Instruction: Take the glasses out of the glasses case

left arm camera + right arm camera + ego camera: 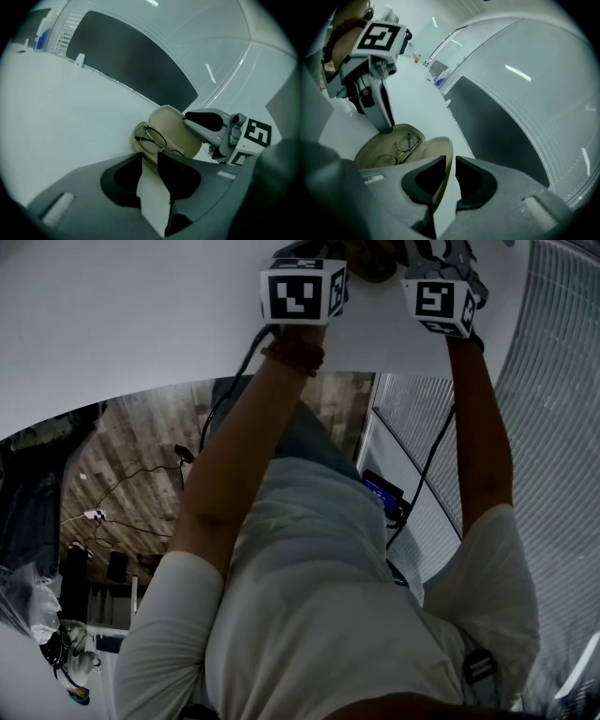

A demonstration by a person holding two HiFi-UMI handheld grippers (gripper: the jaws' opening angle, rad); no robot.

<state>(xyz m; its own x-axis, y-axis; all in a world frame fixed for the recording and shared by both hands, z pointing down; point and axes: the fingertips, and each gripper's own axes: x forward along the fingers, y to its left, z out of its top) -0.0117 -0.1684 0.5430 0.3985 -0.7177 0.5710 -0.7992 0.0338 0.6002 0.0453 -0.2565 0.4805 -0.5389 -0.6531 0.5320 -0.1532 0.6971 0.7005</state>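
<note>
A beige glasses case lies open on the white table (56,122), its lid (176,126) standing up. The thin-framed glasses (157,140) lie folded in the base (137,140). My left gripper (150,157) is open, with its tips at the near end of the base and bare table showing between the pads. In the right gripper view its finger (380,108) stands on the rim of the base (377,150), beside the glasses (405,145). My right gripper (450,161) is open around the lid's edge (440,154), which lies against one pad and clear of the other.
A long dark panel (131,61) runs along the table's far side, with a small white block (79,59) in front and bottles (42,33) far left. In the head view both marker cubes (295,292) (439,301) sit at the top, and a ribbed wall (562,427) stands at right.
</note>
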